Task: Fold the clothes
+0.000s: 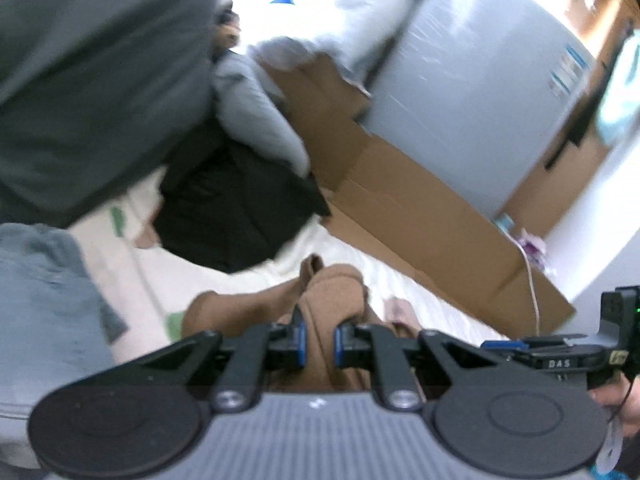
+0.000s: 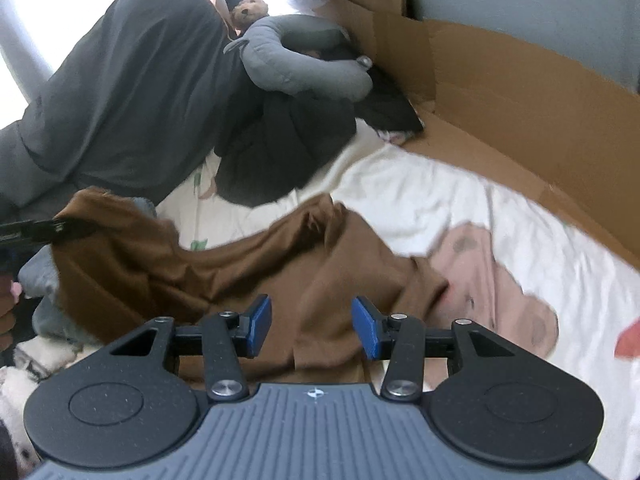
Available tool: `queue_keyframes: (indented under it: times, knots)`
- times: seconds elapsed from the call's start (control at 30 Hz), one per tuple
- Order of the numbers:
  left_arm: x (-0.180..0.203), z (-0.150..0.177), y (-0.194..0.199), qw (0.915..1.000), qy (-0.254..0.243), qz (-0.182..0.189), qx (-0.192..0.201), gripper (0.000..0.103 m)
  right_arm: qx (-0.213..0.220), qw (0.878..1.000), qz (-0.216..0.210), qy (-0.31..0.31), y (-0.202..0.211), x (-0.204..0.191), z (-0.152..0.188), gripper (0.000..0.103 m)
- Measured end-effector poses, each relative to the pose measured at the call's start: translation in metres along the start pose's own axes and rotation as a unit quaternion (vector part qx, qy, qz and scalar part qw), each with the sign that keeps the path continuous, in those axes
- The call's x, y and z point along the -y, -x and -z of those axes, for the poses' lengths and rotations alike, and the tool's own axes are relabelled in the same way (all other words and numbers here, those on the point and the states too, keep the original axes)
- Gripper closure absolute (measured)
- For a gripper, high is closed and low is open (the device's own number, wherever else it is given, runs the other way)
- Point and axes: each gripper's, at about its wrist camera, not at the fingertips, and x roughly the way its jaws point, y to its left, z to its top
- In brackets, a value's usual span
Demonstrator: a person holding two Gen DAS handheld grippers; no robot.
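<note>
A brown garment (image 2: pixel 248 264) lies spread and rumpled across the white bedsheet (image 2: pixel 420 192). My left gripper (image 1: pixel 319 346) is shut on a bunched fold of the brown garment (image 1: pixel 328 292), which rises between its blue pads. In the right wrist view the left gripper (image 2: pixel 48 228) shows at the far left edge, holding the cloth's lifted corner. My right gripper (image 2: pixel 311 326) hangs open just above the garment's near edge, with nothing pinched between its blue pads. The right gripper (image 1: pixel 560 354) also shows at the right edge of the left wrist view.
A dark grey pillow (image 2: pixel 120 80), a grey neck pillow (image 2: pixel 296 64), a teddy bear (image 2: pixel 248 6) and a black garment (image 2: pixel 280 148) sit at the bed's far side. Cardboard (image 2: pixel 520 92) lines the right side. A pink printed figure (image 2: pixel 488 280) marks the sheet.
</note>
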Motion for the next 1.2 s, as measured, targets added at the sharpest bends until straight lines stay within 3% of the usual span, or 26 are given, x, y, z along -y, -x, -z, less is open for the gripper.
queue_keyframes:
  times: [0.23,0.37,0.63,0.77,0.87,0.93,0.97,1.07,1.2]
  knots:
    - [0.05,0.02,-0.039,0.9971,-0.044,0.035,-0.051,0.09,0.005,0.996,-0.022,-0.085,0.02,0.029,0.05,0.051]
    - [0.084,0.032,-0.06,0.9914,-0.085,0.052,-0.085,0.089,0.009,0.986,-0.046,-0.16,0.012,0.045,0.078,0.051]
    - [0.116,0.069,-0.093,0.9741,-0.137,0.069,-0.166,0.084,0.002,0.979,-0.053,-0.195,0.014,0.056,0.1,0.051]
    - [0.108,0.074,-0.09,0.9712,-0.134,0.077,-0.181,0.08,-0.008,0.979,-0.052,-0.199,0.009,0.059,0.103,0.051]
    - [0.105,0.072,-0.084,0.9702,-0.135,0.086,-0.182,0.066,-0.018,0.979,-0.054,-0.196,0.004,0.056,0.106,0.051]
    - [0.102,0.071,-0.078,0.9709,-0.129,0.096,-0.178,0.047,-0.024,0.979,-0.056,-0.192,0.0,0.052,0.107,0.051]
    - [0.101,0.07,-0.075,0.9709,-0.127,0.101,-0.176,0.045,-0.027,0.98,-0.056,-0.19,-0.002,0.051,0.108,0.051]
    - [0.099,0.069,-0.069,0.9695,-0.124,0.118,-0.175,0.044,-0.03,0.98,-0.057,-0.188,-0.005,0.048,0.108,0.051]
    - [0.091,0.066,-0.069,0.9725,-0.131,0.093,-0.168,0.045,-0.036,0.98,-0.056,-0.19,-0.011,0.045,0.11,0.051]
